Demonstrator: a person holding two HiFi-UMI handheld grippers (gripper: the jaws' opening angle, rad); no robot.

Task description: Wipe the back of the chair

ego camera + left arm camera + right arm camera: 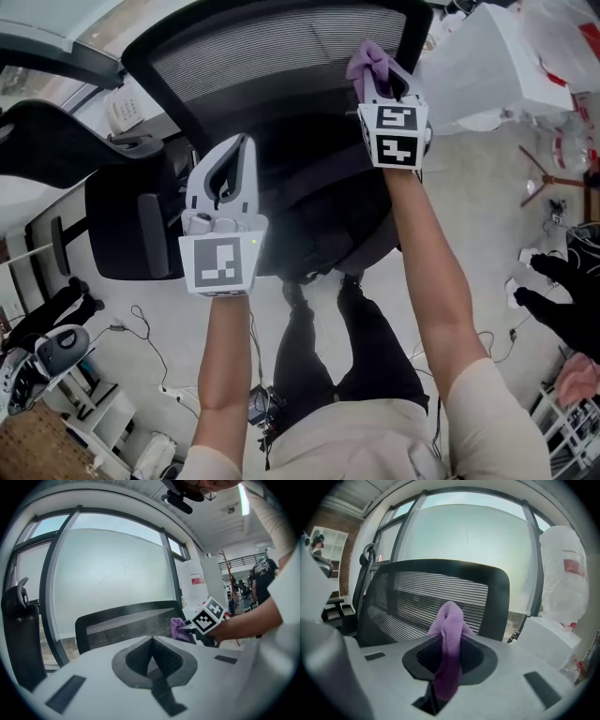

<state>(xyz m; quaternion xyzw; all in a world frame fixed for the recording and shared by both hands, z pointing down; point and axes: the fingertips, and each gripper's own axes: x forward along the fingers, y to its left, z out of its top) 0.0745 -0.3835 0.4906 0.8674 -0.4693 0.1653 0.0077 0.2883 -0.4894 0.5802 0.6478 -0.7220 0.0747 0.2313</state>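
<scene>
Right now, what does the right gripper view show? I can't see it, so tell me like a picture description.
A purple cloth is pinched in the right tongs and sticks up in front of a black mesh chair back. Behind the chair is a big frosted window.

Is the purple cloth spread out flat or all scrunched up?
Scrunched up. The purple cloth is a folded lump pinched between the jaws of the right gripper, poking up before the chair back.
</scene>
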